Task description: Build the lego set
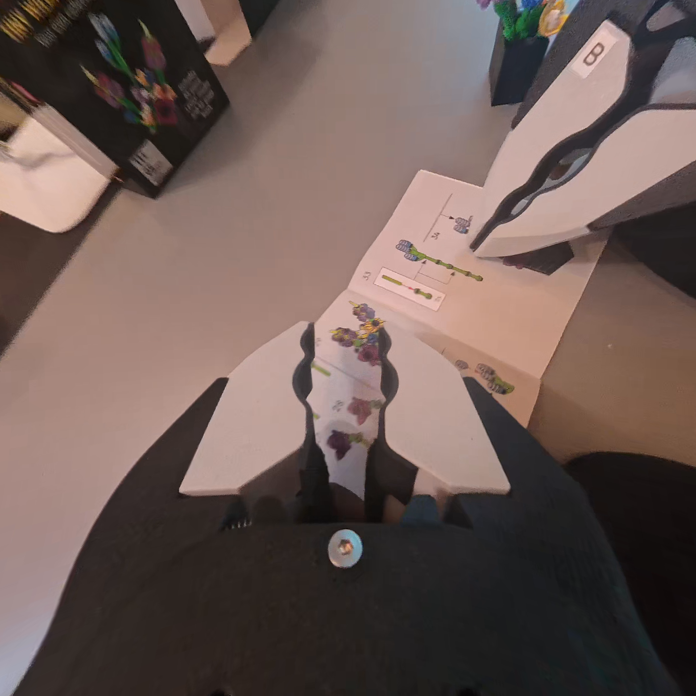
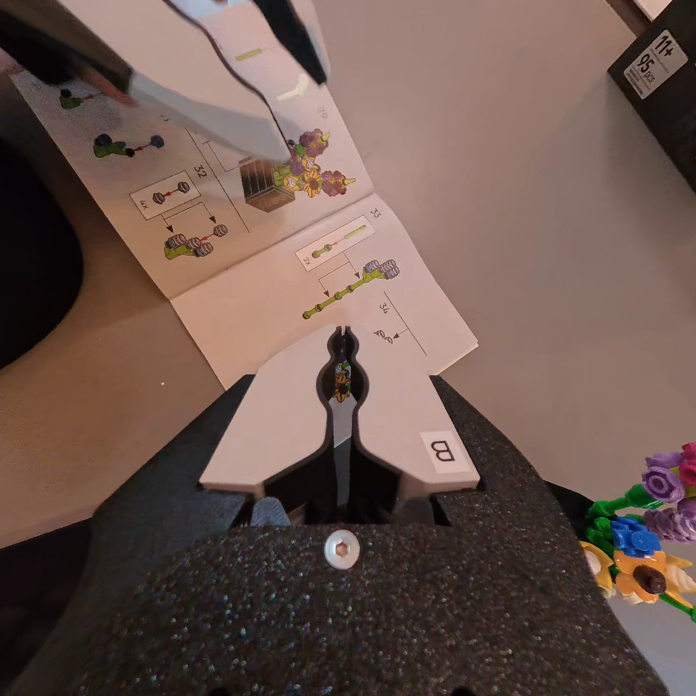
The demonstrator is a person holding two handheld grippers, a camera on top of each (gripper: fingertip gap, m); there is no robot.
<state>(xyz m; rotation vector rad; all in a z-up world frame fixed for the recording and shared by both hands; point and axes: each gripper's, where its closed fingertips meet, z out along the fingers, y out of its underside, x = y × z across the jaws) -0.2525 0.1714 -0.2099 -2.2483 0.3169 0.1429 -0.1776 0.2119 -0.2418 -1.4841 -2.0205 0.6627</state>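
Observation:
An open instruction booklet point(image 1: 508, 320) lies on the grey table; it also shows in the right wrist view point(image 2: 263, 320). My left gripper point(image 1: 346, 331) is open, low over the booklet's near page, and the printed page shows in the gap between its fingers. It appears blurred in the right wrist view point(image 2: 286, 152). My right gripper point(image 2: 343, 329) is shut with its tips down on the booklet's other page, also seen in the left wrist view point(image 1: 475, 246). A built lego flower bouquet point(image 2: 647, 527) stands in a black vase point(image 1: 516, 67) beside my right gripper.
The black lego set box point(image 1: 113, 94) stands at the far left of the table and shows at the top right of the right wrist view point(image 2: 659, 94). White blocks point(image 1: 49, 177) sit beside it. Dark floor point(image 2: 30, 263) lies past the table edge. About 10 cm separates my left fingertips from my right. It is some 11 cm from my right tips to the black vase point(image 1: 516, 67).

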